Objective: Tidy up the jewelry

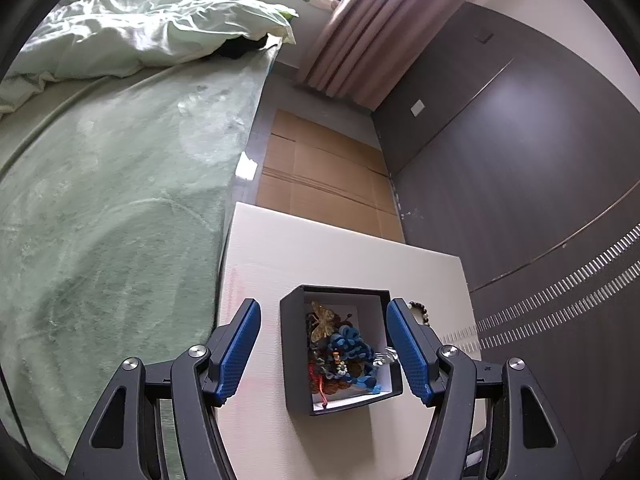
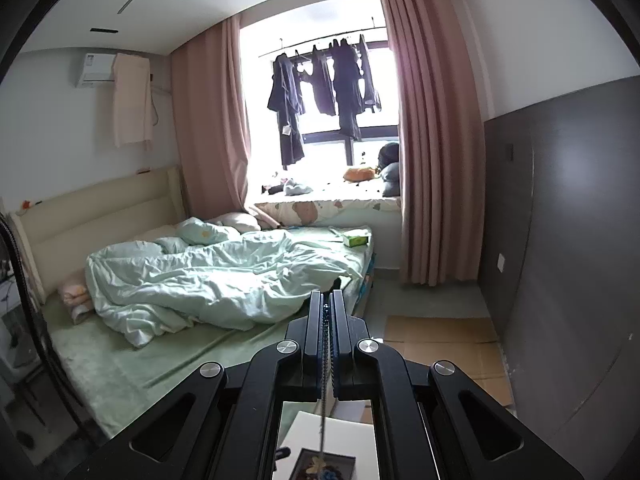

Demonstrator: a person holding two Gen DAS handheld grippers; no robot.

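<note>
A black open jewelry box (image 1: 294, 344) with a white lining sits on a white board (image 1: 320, 256). It holds a heap of jewelry (image 1: 340, 352): a gold dragonfly piece, blue beads, red cord. A dark bead bracelet (image 1: 420, 310) lies on the board just right of the box. My left gripper (image 1: 324, 340) is open above the box, its blue-padded fingers on either side. My right gripper (image 2: 329, 300) is shut on a thin chain necklace (image 2: 325, 380) that hangs down between the fingers toward the box (image 2: 324, 466) far below.
A bed with a green blanket (image 1: 112, 208) and crumpled quilt (image 2: 224, 276) lies left of the board. Flattened cardboard (image 1: 328, 176) covers the floor beyond the board. A dark wall panel (image 1: 520, 152) runs along the right. Pink curtains (image 2: 432, 140) hang by the window.
</note>
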